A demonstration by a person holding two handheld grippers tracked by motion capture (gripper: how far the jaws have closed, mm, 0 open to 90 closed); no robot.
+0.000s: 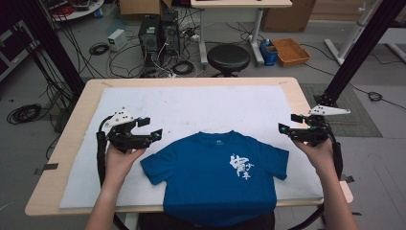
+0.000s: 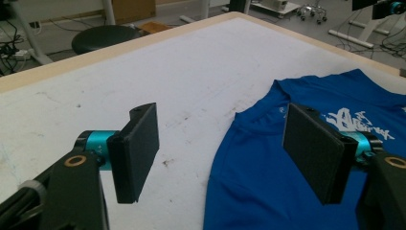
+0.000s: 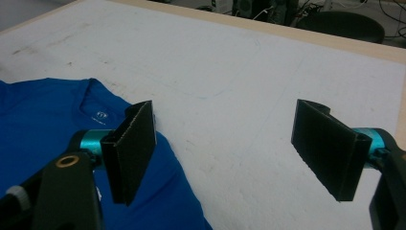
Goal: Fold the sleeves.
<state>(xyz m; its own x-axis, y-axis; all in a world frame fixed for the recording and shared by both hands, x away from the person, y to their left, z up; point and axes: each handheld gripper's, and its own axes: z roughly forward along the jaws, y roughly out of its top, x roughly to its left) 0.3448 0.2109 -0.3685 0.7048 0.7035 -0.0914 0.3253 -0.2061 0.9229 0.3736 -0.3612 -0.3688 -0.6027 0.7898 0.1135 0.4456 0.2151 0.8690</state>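
Shirt (image 1: 220,170) lies flat on the tabletop (image 1: 67,143), collar away from me, hem overhanging the near edge. My left hand-held gripper (image 1: 152,132) hovers just beside its left sleeve; my right hand-held gripper (image 1: 283,125) hangs above its right sleeve. Both jaws gape, empty. The gripper views reveal the collar label.

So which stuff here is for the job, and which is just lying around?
For the job:
- blue T-shirt
- left gripper, fingers open
- right gripper, fingers open
- white mat under the shirt

Just lying around:
- black stool
- orange tray
- computer boxes
- cables on the floor
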